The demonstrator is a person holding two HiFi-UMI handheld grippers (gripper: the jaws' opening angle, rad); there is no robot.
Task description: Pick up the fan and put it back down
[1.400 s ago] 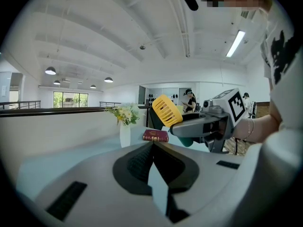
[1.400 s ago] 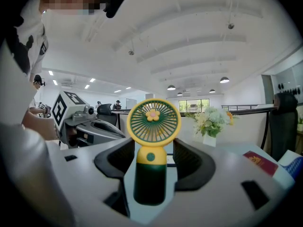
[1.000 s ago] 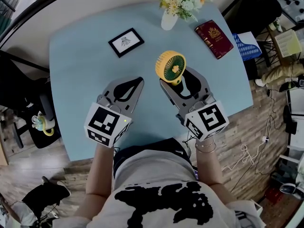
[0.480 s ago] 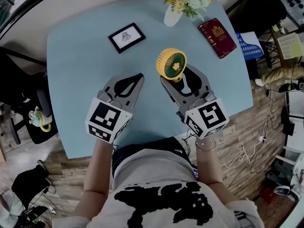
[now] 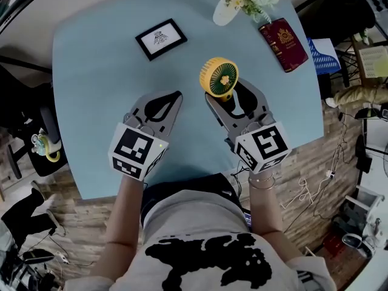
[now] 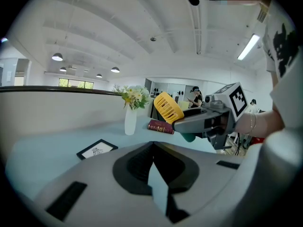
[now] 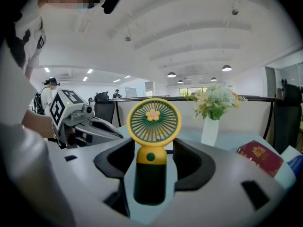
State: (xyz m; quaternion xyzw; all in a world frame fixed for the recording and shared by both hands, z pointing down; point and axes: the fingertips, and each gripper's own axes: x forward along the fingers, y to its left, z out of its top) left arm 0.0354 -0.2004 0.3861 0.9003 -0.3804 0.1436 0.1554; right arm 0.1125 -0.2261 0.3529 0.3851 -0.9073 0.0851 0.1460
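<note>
tabletop (image 5: 91,71): light blue, rounded corners, carries everything
R gripper (image 5: 230,96): fingers (image 7: 199,164) clamped on fan's dark green handle, low over tabletop
L gripper (image 5: 174,96): fingers closed tip to tip, nothing btwn them, beside R gripper
fan (image 7: 153,119): yellow w/ green grille, upright in R gripper, mid-tabletop; can't tell if base touches
vase (image 5: 225,12): white, flowers in it, far edge
book (image 5: 285,36): red, just right of vase
frame (image 5: 160,38): black, lying flat, far left of fan

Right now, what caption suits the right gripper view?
Right gripper clamped on a yellow-and-green fan, flower vase behind.
</note>
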